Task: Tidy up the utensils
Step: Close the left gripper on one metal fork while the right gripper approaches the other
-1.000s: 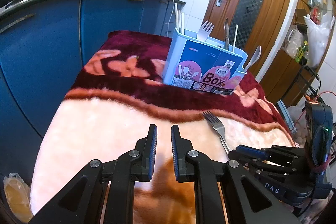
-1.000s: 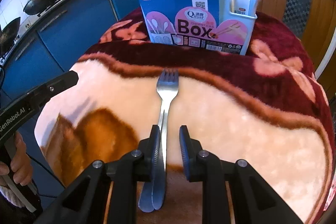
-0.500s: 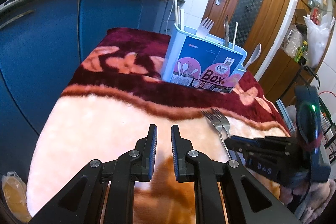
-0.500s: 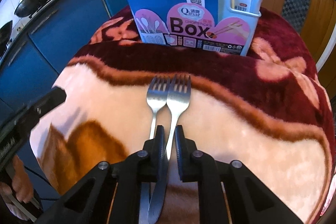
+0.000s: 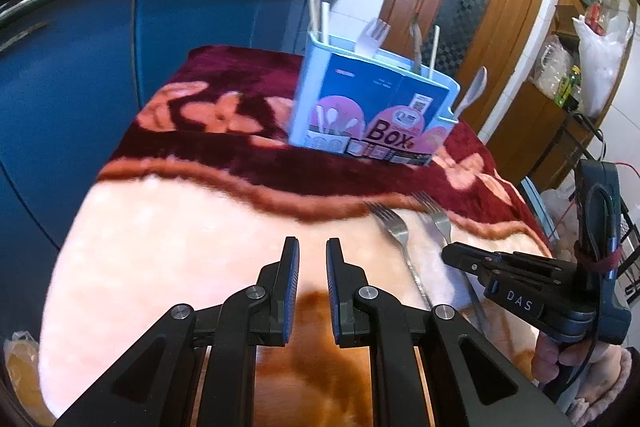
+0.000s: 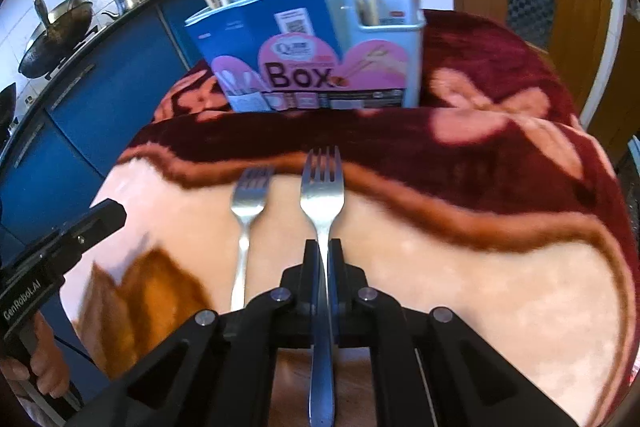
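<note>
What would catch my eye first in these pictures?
The right hand-held gripper, shut on a steel fork over the fluffy blanket. A second fork lies just left of it. Behind stands a blue utensil box already holding cutlery.

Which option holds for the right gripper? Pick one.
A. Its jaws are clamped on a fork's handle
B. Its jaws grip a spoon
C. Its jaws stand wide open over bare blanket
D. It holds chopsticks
A: the right gripper has just closed its jaws on the handle of the gripped fork, while a second fork lies beside it on the blanket.
</note>
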### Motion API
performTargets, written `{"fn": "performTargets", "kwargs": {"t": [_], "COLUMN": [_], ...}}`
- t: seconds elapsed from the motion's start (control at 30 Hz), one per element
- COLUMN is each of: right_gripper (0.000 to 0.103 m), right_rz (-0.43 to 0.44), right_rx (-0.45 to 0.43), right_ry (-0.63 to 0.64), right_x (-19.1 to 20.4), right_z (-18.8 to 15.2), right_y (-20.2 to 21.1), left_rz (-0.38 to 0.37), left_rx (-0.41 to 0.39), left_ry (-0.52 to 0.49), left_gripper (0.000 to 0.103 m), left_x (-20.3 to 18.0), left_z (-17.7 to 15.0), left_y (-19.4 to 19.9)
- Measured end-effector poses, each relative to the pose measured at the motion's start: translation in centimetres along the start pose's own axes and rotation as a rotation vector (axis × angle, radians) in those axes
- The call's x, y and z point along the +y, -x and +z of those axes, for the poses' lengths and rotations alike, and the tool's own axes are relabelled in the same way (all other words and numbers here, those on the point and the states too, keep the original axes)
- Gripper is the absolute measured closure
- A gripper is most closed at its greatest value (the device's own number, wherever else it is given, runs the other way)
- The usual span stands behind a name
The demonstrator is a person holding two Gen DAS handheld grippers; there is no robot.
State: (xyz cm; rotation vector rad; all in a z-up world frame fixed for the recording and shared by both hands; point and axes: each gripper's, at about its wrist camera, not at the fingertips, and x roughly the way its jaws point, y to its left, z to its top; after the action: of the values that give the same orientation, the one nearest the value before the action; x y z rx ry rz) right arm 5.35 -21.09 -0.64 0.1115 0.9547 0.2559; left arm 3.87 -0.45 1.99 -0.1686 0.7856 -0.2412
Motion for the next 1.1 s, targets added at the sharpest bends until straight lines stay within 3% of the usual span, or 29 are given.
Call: {"fn": "performTargets", "kwargs": {"t": [0.33,0.7,1.1], "right_gripper": [0.097,0.097,0.096], "right_rz": [-0.010,0.029,0.058], "right_rx": [-0.013,-0.018,-0.035], "right_ry": [-0.082,-0.105,-0.090], "right_x": [-3.3,-4.6,-5.0], "right_z": [-0.7,-0.8,-0.5], "right_y": [1.2,1.4,2.4], "left_rz": [-0.062,-0.158,-0.197], "left_rx": [0.059,0.151,0.208], "left_ry": [-0.027,0.051,0.097], "left_gripper": [0.090,0.090,0.089], "left_x": [-2.9,-3.6,-4.7], "left_z": [0.3,0.9,1.5], "left_y": [-2.4,-6.3,-9.2]}}
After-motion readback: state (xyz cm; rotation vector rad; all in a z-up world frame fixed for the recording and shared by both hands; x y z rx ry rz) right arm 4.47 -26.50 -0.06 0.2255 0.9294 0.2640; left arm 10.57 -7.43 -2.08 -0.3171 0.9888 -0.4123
